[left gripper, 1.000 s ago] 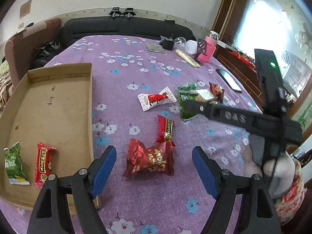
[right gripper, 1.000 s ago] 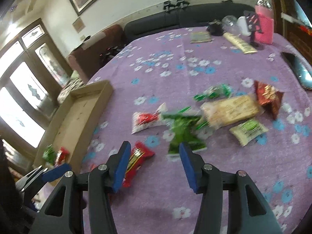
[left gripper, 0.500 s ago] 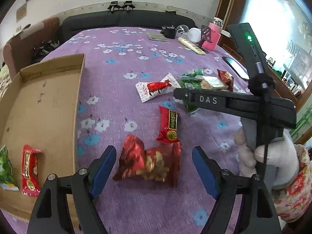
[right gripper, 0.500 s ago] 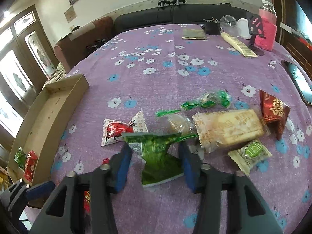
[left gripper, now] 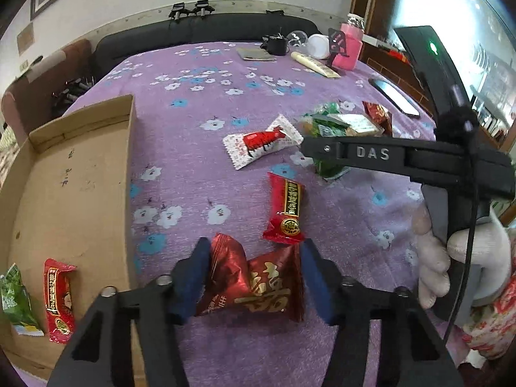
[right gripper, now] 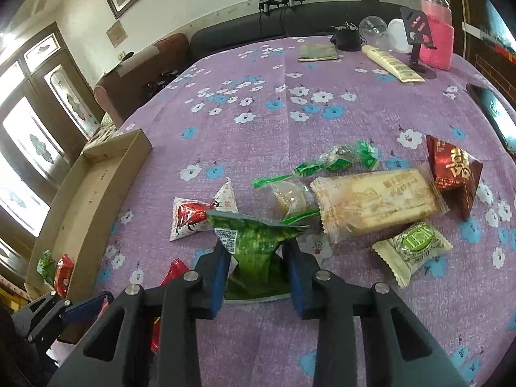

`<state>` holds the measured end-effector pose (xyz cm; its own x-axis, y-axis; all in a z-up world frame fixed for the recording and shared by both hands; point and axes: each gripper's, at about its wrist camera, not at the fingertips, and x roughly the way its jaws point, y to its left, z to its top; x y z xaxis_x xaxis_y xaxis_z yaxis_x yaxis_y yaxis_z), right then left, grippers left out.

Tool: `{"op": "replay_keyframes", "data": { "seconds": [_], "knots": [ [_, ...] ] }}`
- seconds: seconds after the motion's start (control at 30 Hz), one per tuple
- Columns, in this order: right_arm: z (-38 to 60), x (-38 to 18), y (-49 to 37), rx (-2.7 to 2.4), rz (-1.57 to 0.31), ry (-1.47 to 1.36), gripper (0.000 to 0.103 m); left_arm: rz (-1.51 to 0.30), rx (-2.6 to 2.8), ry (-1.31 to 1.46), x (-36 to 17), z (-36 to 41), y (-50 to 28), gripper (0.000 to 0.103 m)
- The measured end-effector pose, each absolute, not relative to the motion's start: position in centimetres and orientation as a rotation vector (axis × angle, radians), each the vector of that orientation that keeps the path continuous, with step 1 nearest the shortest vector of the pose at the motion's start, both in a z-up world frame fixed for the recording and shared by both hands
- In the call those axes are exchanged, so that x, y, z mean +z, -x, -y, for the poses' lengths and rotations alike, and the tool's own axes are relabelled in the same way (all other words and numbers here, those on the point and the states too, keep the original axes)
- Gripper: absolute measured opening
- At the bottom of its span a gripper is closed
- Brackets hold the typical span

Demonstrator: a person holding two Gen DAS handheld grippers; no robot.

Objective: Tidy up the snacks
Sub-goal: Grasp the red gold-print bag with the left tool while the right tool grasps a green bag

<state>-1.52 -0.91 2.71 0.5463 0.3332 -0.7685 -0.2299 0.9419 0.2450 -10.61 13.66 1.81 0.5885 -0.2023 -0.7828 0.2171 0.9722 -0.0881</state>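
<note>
Your left gripper jaws pinch the dark red pouch; right gripper jaws squeeze the green packet. Both look light and crinkly; grip mid-body.

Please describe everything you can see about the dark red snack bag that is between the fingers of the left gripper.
The dark red snack bag is a glossy foil packet with a large gold character printed on its front. It looks puffed and crumpled, pinched in the middle. It lies on the purple flowered tablecloth, and the left gripper is shut on it, a blue pad pressing each side. Its top edge lies close to a smaller red wrapped snack. The cardboard tray is to its left.
</note>
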Motion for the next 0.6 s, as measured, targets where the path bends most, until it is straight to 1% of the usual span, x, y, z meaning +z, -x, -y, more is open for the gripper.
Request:
{"op": "replay_keyframes", "data": {
  "seconds": [0.13, 0.2, 0.23, 0.27, 0.37, 0.4, 0.47, 0.5, 0.53, 0.57, 0.6],
  "knots": [
    [1.0, 2.9, 1.7, 0.338, -0.928, -0.122, 0.031, -0.898, -0.271, 0.001, 1.9, -13.9, 10.8, 0.056],
    [1.0, 2.9, 1.8, 0.338, -0.925, -0.121, 0.031, -0.895, -0.279, -0.006, 1.9, -13.6, 10.9, 0.06],
    [1.0, 2.9, 1.8, 0.338, -0.925, -0.122, 0.031, -0.899, -0.287, -0.019, 1.8, -13.3, 10.9, 0.064],
    [1.1, 2.9, 1.8, 0.338, -0.925, -0.123, 0.031, -0.903, -0.29, -0.037, 1.8, -13.0, 10.9, 0.066],
    [1.1, 3.0, 1.8, 0.337, -0.922, -0.124, 0.031, -0.906, -0.275, -0.085, 1.5, -12.3, 11.0, 0.065],
    [1.2, 3.0, 1.9, 0.335, -0.92, -0.122, 0.031, -0.904, -0.272, -0.082, 1.6, -12.3, 11.0, 0.063],
    [1.2, 3.1, 2.0, 0.331, -0.913, -0.12, 0.031, -0.894, -0.273, -0.066, 1.9, -12.7, 11.1, 0.053],
    [1.3, 3.1, 2.0, 0.331, -0.911, -0.121, 0.031, -0.89, -0.275, -0.057, 2.1, -12.8, 11.2, 0.052],
    [1.3, 3.2, 2.1, 0.33, -0.909, -0.123, 0.031, -0.879, -0.273, -0.047, 2.4, -13.0, 11.4, 0.047],
    [1.3, 3.2, 2.1, 0.331, -0.907, -0.124, 0.031, -0.868, -0.272, -0.038, 2.7, -13.3, 11.5, 0.03],
    [1.4, 3.2, 2.2, 0.331, -0.903, -0.126, 0.031, -0.864, -0.291, -0.004, 3.0, -13.7, 11.6, 0.027]
  ]
}}
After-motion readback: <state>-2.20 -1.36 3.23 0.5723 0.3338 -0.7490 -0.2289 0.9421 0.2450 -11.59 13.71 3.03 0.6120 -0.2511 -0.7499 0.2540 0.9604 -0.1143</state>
